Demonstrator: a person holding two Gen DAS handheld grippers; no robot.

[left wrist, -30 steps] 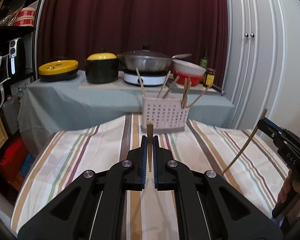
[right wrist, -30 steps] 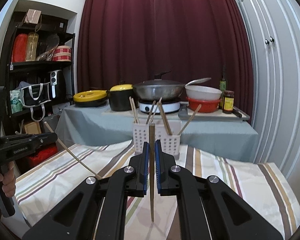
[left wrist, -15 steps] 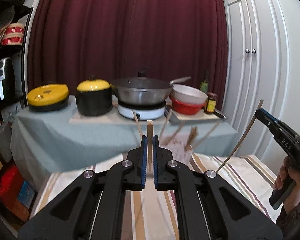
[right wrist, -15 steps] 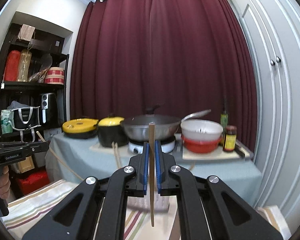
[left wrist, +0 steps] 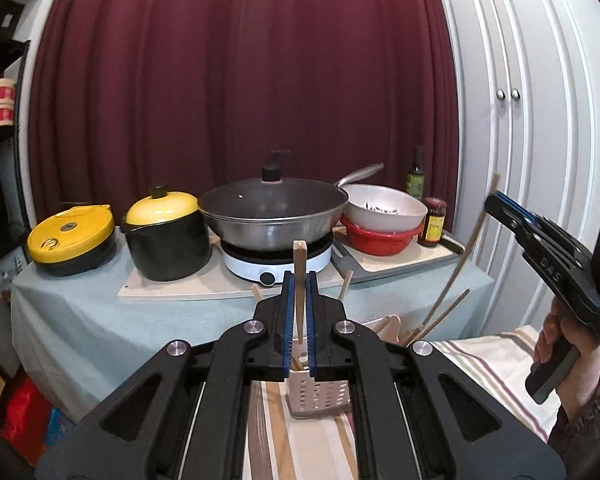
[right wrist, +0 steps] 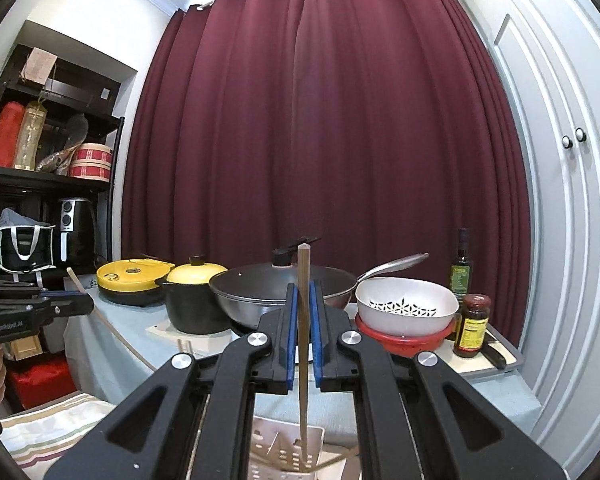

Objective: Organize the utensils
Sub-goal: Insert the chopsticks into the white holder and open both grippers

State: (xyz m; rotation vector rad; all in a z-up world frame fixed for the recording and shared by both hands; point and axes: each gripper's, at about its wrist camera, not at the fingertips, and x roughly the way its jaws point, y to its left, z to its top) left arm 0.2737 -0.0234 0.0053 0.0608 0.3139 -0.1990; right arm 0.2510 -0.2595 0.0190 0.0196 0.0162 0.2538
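My left gripper point(left wrist: 299, 292) is shut on an upright wooden chopstick point(left wrist: 300, 256). Directly beneath its fingers stands the white perforated utensil holder point(left wrist: 320, 394) with several chopsticks in it. My right gripper point(right wrist: 303, 300) is shut on a second chopstick point(right wrist: 304, 264), whose lower end hangs over the holder point(right wrist: 288, 452); whether it touches inside I cannot tell. Each gripper shows in the other's view: the right gripper point(left wrist: 496, 206) with its slanted chopstick point(left wrist: 466, 252) at the right, the left gripper point(right wrist: 82, 304) at the left edge.
Behind the holder a teal-covered table point(left wrist: 80, 320) carries a yellow-lidded black pot point(left wrist: 164, 236), a wok point(left wrist: 272, 216) on a white cooker, a white colander point(right wrist: 406, 304) on a red bowl, and bottles. A striped cloth point(left wrist: 480, 360) covers the near table. White cupboard doors stand at the right.
Both grippers have risen and moved forward over the holder, which now sits right under the fingers instead of ahead. Each still holds its chopstick.
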